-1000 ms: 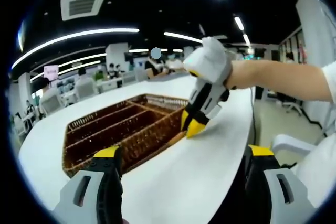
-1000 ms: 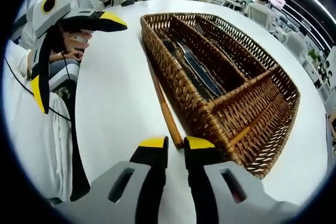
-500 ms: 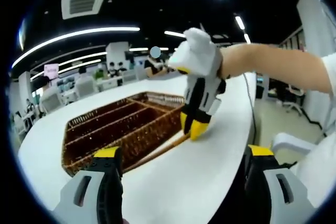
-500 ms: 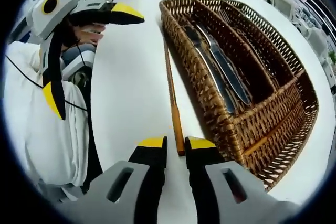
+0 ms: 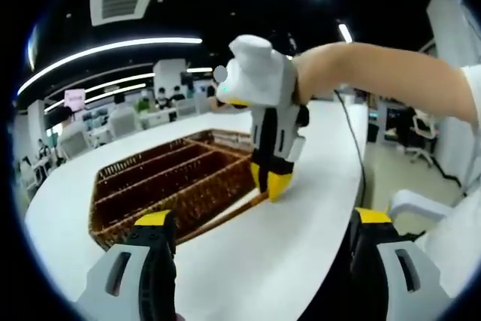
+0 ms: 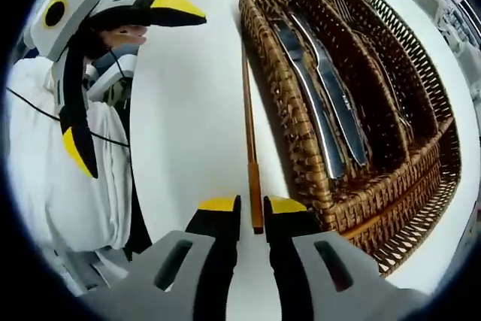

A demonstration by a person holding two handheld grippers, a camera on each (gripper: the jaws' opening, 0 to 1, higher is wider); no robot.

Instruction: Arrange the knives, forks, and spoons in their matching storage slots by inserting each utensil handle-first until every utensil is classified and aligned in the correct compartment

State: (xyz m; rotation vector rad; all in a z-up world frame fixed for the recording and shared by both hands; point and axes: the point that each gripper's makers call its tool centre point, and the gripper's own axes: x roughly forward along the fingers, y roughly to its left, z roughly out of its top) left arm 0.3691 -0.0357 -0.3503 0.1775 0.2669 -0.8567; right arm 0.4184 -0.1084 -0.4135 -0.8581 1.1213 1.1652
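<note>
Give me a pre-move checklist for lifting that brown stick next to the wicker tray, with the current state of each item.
1. Right gripper closed on the brown stick: ok, jaws pinch its near end.
2. Stick outside the wicker tray: ok, it lies on the white table along the tray's wall.
3. Left gripper free: ok, jaws wide open, holding nothing.
4. Nearest slot's contents: two knives lie there.
5. What kind of utensil the stick is: cannot tell.

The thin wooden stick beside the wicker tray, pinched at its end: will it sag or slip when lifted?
The thin wooden stick looks straight and rigid, so probably no sag. Being slim, likely light. The right gripper pinches only its near end, so it may pivot downward, perhaps catching the brown wicker tray wall alongside.
</note>
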